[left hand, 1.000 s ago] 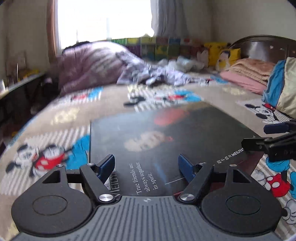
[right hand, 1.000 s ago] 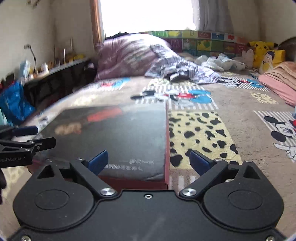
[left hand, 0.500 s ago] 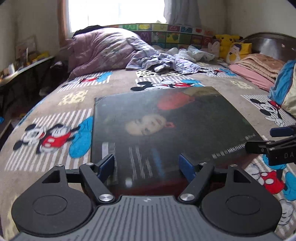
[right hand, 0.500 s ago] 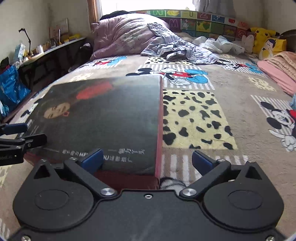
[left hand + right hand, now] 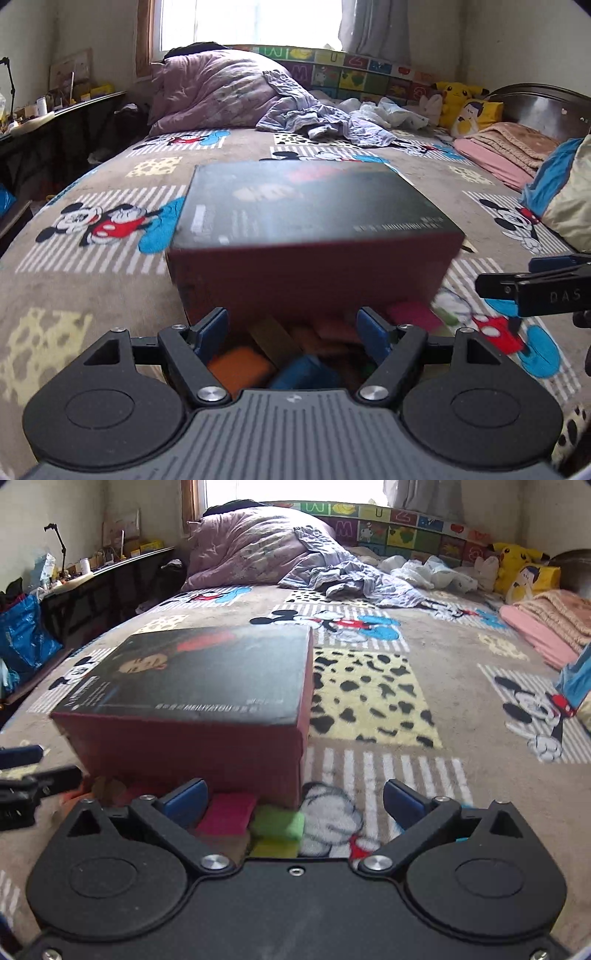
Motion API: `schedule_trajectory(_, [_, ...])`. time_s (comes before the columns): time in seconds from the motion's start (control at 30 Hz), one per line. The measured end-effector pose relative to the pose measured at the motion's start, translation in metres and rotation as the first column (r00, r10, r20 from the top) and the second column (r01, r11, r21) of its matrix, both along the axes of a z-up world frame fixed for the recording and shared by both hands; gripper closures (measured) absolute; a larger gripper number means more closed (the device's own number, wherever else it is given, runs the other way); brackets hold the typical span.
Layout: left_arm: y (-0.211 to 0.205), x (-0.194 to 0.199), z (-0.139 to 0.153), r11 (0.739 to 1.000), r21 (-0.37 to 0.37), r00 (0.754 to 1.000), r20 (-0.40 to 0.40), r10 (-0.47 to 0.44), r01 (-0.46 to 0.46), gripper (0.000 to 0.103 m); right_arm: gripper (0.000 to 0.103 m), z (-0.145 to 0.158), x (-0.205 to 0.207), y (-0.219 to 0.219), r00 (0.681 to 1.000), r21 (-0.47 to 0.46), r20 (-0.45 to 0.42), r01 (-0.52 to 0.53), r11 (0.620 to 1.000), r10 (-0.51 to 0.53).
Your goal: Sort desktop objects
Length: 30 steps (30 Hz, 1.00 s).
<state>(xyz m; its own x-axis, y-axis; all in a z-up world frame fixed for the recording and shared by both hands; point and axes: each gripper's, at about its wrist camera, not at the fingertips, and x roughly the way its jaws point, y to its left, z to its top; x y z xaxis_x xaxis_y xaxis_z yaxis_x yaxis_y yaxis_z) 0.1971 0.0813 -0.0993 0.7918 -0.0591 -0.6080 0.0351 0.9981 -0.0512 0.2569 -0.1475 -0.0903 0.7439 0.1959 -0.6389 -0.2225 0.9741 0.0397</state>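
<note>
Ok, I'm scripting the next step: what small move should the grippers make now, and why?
Probably reach the open right gripper down toward the pink block. The red box sits beyond a loose pile of coloured blocks, the green block among them, and neither it nor the left gripper holds anything.

Bedroom, daylit. Bright window in far wall, blown out white; grey curtain at its right side. Walls pale cream. Bed takes most of the room, covered by a brown blanket with cartoon-mouse panels. Pink quilt heaped under the window, crumpled clothes beside it. Alphabet padding lines the far wall. Yellow plush toys in right corner by dark wooden headboard. Folded pink blankets on right. Cluttered dark desk along left wall; blue bag near it.
</note>
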Motion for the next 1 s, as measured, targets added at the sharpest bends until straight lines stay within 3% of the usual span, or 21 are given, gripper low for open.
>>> schedule_trajectory(0.2, [-0.013,-0.034,-0.006,0.999,-0.027,0.999,-0.031,0.035,-0.035,0.027,0.002,0.0,-0.031,0.001,1.0,0.026,0.0,-0.024,0.999,0.024])
schedule_trajectory(0.4, [-0.021,-0.067,0.005,0.995,0.006,0.995,-0.024,0.1,-0.099,0.027,0.001,0.015,-0.07,-0.006,0.997,0.088,0.082,-0.014,0.996,0.007])
schedule_trajectory(0.53, [-0.027,-0.091,0.02,0.992,0.042,0.992,0.017,0.122,-0.123,0.016,0.001,0.032,-0.096,-0.012,0.985,0.103,0.162,0.042,0.994,-0.058])
schedule_trajectory(0.73, [-0.035,-0.125,0.04,0.992,0.055,0.992,0.055,0.112,-0.115,0.015,0.001,0.051,-0.129,-0.048,0.986,0.296,0.134,0.054,0.954,-0.097])
schedule_trajectory(0.83, [-0.036,-0.139,0.045,0.997,0.012,0.996,0.047,0.076,-0.077,0.015,0.001,0.058,-0.146,-0.048,0.987,0.249,0.131,0.053,0.967,-0.088])
schedule_trajectory(1.0, [-0.047,-0.166,0.052,0.999,0.027,0.997,0.062,0.042,-0.044,0.015,0.001,0.068,-0.182,-0.048,0.987,0.216,0.147,0.023,0.976,-0.056])
